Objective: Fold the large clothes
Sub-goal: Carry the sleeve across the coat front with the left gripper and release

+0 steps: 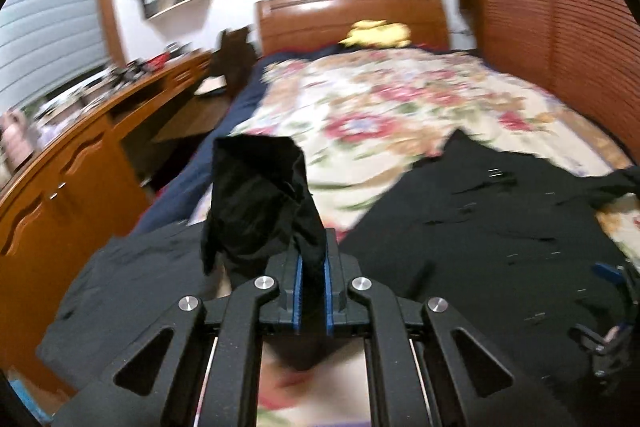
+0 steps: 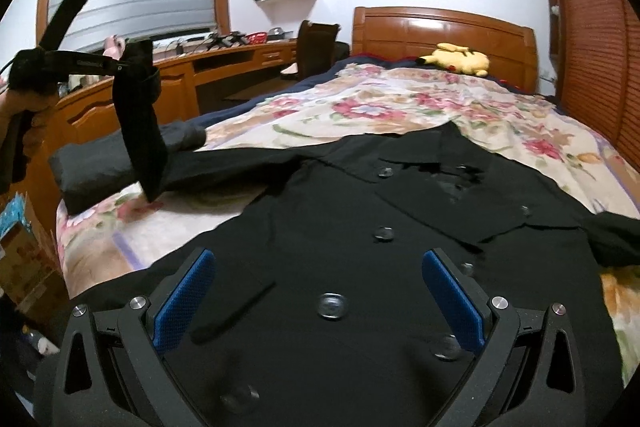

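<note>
- Left wrist view: the left gripper (image 1: 311,267) has its jaws closed almost fully on a bunched strip of black cloth, the sleeve end (image 1: 260,203) of the black shirt (image 1: 480,227). The cloth stands up above the blue pads, so the hold is on a fold, probably to stop the thin fabric slipping.
- Right wrist view: the same gripper (image 2: 120,67) is held up to the left of the shirt (image 2: 360,227), and the sleeve (image 2: 140,131) hangs from it down to the shirt's shoulder. Lifting the sleeve clear of the bedspread (image 2: 360,107) would let it be carried over the shirt body without dragging.
- The shirt lies spread flat, buttons up, on the flowered bedspread, collar toward the headboard (image 2: 440,31). This layout suits folding the sleeves inward first.
- The right gripper (image 2: 320,303) hangs over the lower front of the shirt with its jaws wide apart and nothing between the pads. Whether it touches the cloth cannot be told.
- A dark folded item (image 2: 96,171) lies at the shirt's left, beneath the raised sleeve.
</note>
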